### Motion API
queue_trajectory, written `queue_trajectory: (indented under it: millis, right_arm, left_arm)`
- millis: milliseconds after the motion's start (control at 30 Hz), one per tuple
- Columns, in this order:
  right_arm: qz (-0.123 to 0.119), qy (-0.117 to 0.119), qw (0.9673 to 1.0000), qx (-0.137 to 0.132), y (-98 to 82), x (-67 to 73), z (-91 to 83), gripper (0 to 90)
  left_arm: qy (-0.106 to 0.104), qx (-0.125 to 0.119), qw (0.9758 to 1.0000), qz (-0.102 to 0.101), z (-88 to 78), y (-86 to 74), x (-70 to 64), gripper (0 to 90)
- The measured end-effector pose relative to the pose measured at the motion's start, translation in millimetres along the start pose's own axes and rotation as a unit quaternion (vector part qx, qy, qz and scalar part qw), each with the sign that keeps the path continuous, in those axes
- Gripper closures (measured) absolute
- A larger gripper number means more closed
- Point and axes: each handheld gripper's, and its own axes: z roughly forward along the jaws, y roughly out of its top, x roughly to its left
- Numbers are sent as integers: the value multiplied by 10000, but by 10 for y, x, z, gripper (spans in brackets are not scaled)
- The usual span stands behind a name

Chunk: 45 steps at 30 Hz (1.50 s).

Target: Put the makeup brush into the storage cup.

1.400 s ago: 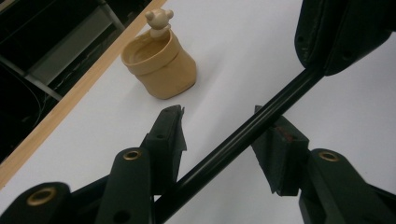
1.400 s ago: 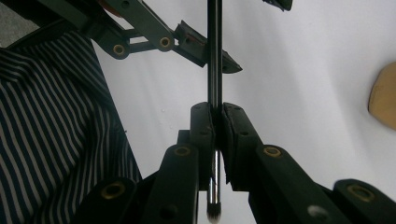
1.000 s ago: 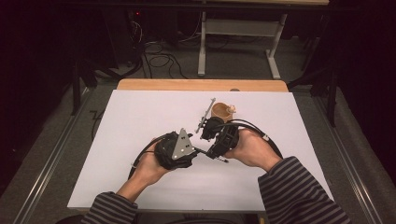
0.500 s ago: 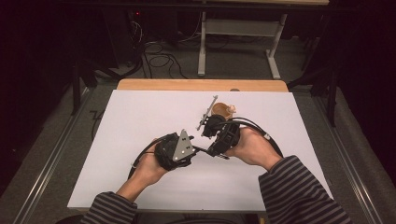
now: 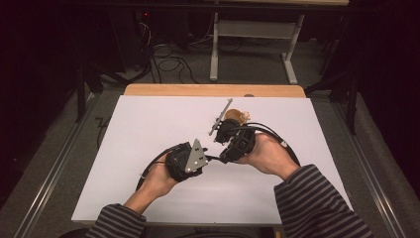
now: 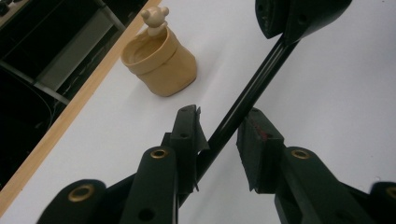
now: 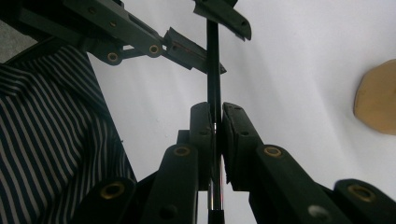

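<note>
Your right tool [image 5: 224, 130] is clenched on a thin dark rod [image 7: 213, 65]; in the right gripper view the pads squeeze it from both sides, and it runs straight up out of the jaws. In the high view the rod [image 5: 221, 119] sticks out toward 12 o'clock past the right tool, slightly off the white counter [image 5: 148, 129]. You hold it steady like that so the other hand can get a second grip on it. Your left tool [image 5: 205, 157] sits at about 8 o'clock from the right one, its jaws have just been closing, and the rod passes between them. In the left gripper view the left pad [image 6: 189, 135] seems to touch the rod [image 6: 243, 105], the right pad stands just apart, so not gripping yet, though the angle is poor. A tan cup with a small bear figure [image 6: 161, 58] stands on the counter at 12 o'clock from the right tool, near the wooden far edge, untouched
</note>
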Motion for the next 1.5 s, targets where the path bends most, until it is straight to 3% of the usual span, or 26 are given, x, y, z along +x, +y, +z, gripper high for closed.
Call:
queue_trajectory:
  millis: [400, 733, 900, 1133, 1500]
  right_arm:
    - [30, -20, 9998, -186, -15, -16, -64, 843]
    - [97, -83, 9989, -448, -33, -51, -134, 814]
    - [92, -161, 9983, -546, -33, -53, -150, 791]
    - [238, -383, 9928, -1111, -92, -86, -295, 703]
    - [502, -771, 9806, -1732, -288, -157, -456, 679]
  left_arm:
    - [-59, -18, 9998, 171, -3, 23, -12, 747]
    - [-194, -31, 9981, 580, 0, 49, -88, 834]
    - [-251, -30, 9983, 533, -6, 50, -66, 839]
    - [-298, -8, 9986, 437, -4, 35, -42, 838]
    - [-206, 44, 9998, -40, -2, -46, 99, 839]
